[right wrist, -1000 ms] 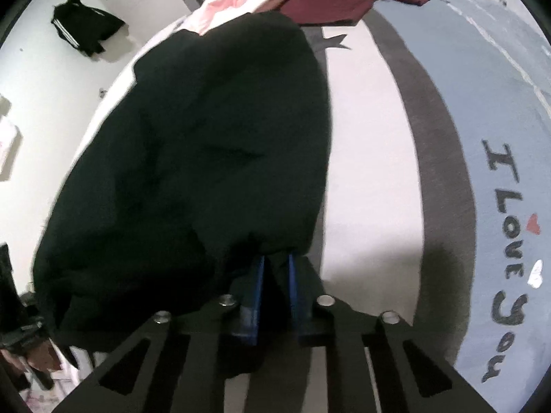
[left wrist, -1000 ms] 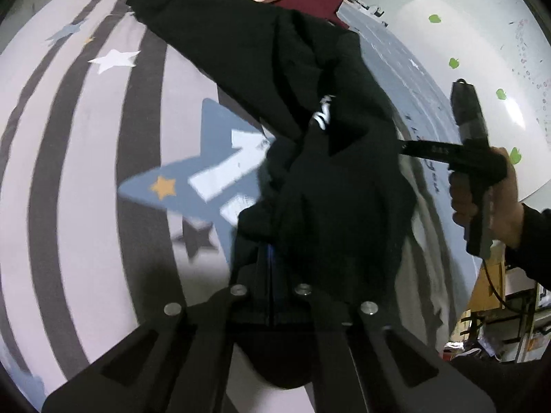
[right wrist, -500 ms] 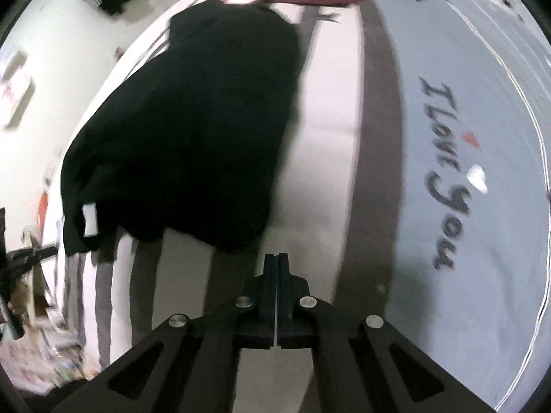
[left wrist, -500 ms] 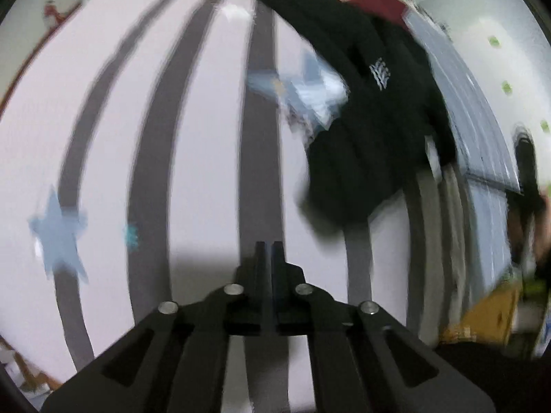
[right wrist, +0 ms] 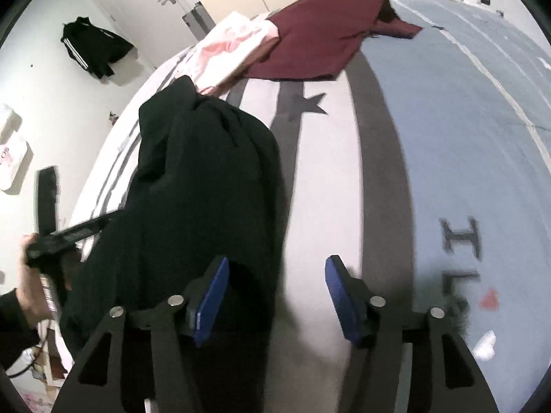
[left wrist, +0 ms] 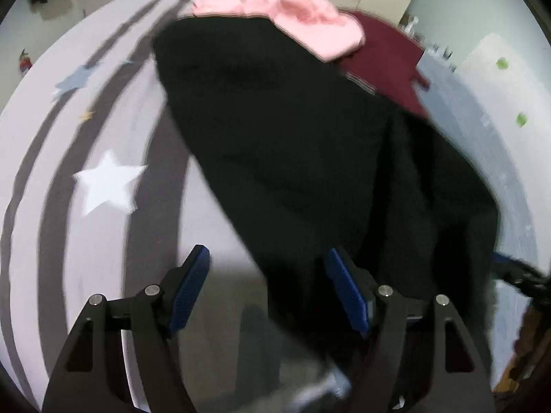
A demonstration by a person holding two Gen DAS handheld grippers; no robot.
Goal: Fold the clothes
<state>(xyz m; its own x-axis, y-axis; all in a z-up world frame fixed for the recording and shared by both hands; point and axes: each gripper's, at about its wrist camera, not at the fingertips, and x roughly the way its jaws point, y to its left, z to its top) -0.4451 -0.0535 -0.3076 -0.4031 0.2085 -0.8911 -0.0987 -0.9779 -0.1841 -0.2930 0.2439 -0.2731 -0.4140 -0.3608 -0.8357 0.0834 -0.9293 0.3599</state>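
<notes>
A black garment (left wrist: 310, 158) lies bunched on the striped bed sheet (left wrist: 103, 241). My left gripper (left wrist: 272, 289) hangs over its near left edge with the jaws opening. The cloth's edge lies below and between the blue pads (left wrist: 196, 285), which do not press it. The right wrist view has the same black garment (right wrist: 206, 189) at the left. My right gripper (right wrist: 275, 301) is over its right edge, jaws opening. Some cloth reaches in past the left pad (right wrist: 210, 303), unpinched, and the right pad is over bare sheet.
A pink garment (left wrist: 292, 17) and a maroon one (left wrist: 385, 62) lie at the bed's far end, touching the black cloth. A person's hand (right wrist: 31, 275) grips the left tool. The sheet's blue part (right wrist: 465, 137) carries dark lettering. A dark jacket (right wrist: 93, 48) hangs on the wall.
A second ago both grippers were shut on the raised black garment. Both then let it go and pulled away shut. Now both are over its near edge again, jaws apart.
</notes>
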